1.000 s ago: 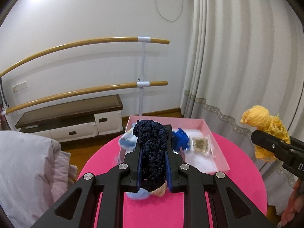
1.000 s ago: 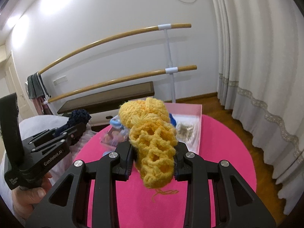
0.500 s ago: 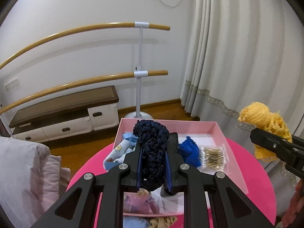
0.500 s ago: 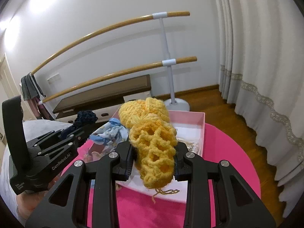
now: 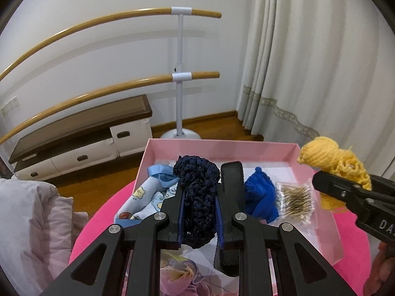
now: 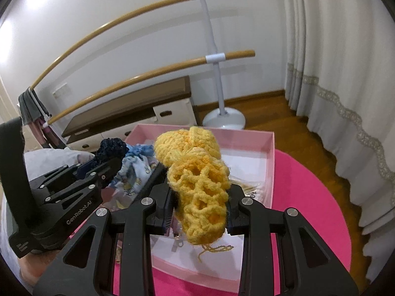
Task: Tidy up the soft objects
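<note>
My left gripper (image 5: 199,190) grips a navy knitted piece (image 5: 196,170) that stands between its jaws, which are opening slightly. It hangs over the left half of an open pink box (image 5: 222,145) on a round pink table (image 5: 353,231). My right gripper (image 6: 197,192) is shut on a yellow crocheted piece (image 6: 190,148) above the box's (image 6: 270,162) middle. Inside lie a printed baby cloth (image 5: 148,197), a bright blue cloth (image 5: 259,194), a bag of cotton swabs (image 5: 296,199), a black strip (image 5: 232,180) and a pastel item (image 5: 177,276). The right wrist view shows the left gripper (image 6: 108,170) at the box's left.
Pale bedding (image 5: 29,222) lies left of the table. Behind the box stand a low cabinet (image 5: 86,143), a two-rail wooden barre on a white post (image 5: 181,74) and a long curtain (image 5: 308,74) at the right.
Both grippers have moved forward and down from the table's near side to above the box, each still holding its knitted piece. The box now looks larger and nearer.
</note>
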Demonstrator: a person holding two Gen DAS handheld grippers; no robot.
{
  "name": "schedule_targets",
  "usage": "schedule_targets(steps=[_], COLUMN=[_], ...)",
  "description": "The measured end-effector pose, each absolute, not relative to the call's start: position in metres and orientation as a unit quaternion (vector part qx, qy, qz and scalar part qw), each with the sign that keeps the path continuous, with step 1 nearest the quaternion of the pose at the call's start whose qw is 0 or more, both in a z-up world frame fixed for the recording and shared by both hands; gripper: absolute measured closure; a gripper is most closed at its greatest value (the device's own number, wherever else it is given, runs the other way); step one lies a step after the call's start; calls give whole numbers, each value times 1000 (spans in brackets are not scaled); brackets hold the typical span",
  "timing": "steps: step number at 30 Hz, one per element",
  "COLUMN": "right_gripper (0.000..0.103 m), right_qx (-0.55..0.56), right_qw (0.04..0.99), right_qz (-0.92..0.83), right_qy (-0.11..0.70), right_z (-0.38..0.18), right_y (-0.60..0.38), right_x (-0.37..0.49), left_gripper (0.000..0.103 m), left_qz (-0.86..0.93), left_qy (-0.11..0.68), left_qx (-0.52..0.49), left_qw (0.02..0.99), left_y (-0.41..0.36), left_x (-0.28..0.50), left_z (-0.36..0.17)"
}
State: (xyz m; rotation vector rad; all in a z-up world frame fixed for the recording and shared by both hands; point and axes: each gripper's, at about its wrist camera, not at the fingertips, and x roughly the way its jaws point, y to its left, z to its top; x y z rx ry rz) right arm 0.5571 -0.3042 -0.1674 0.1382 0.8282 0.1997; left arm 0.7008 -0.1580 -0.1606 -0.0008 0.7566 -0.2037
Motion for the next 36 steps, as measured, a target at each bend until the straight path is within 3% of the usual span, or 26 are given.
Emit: schedule_targets(steps=[5,7,9,10,11,13,14,18,36], right_gripper=[73,70,64,61,55,43,31,0,0], right_qx=[70,73,76,77,77,75,74,88,94], right_qw=[897,893,892,892,892,891,891,896,923], right_qz=[91,89,83,80,79,79,77,65,53], right_qy=[427,435,438,438,439,441,440,431,370], right_z=[-188,-194,-198,-198,-199,-199,-198,-193,-130], right_y=[-309,-311,-315,-316,-317,-317,-318,-324,-319], right_x=[571,573,574,573,573,572,571,565,506], left_gripper=[80,67,33,24,17,12,5,0,0], left_qz=[-99,-96,-89,-84,-80,-77,-75,-61,-64], left_qy=[382,383,376,371,362,352,352,346,295], left_qx=[7,9,13,15,18,27,29,27,8], left_qw=[919,919,922,925,928,932,932,936,953], left_y=[-165,-165,-164,-165,-166,-170,-172,-173,-137], left_x=[717,716,712,708,708,706,705,699,573], left_z=[-170,-172,-171,-170,-168,-165,-165,-162,-119])
